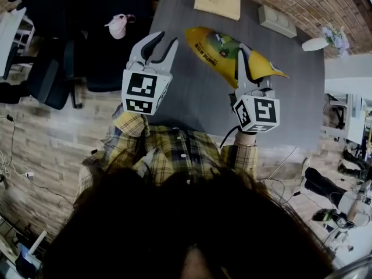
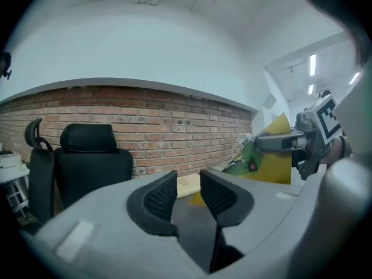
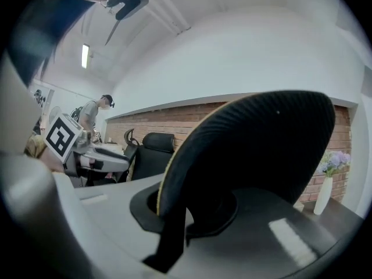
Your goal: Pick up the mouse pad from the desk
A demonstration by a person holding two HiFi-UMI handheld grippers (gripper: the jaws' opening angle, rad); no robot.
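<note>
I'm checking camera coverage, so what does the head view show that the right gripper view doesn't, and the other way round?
Only the head view: the mouse pad's yellow and green printed face, a tan flat item at the desk's far end, and plaid sleeves. Only the right gripper view: the pad's black underside, a ceiling light, and a person standing far off. Both: the right tongs shut on the mouse pad, the open left tongs, and the vase.

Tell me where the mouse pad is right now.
In the head view the mouse pad sits right of centre, clamped in the right gripper and curling over the dark desk, with the open left gripper just to its left.
</note>
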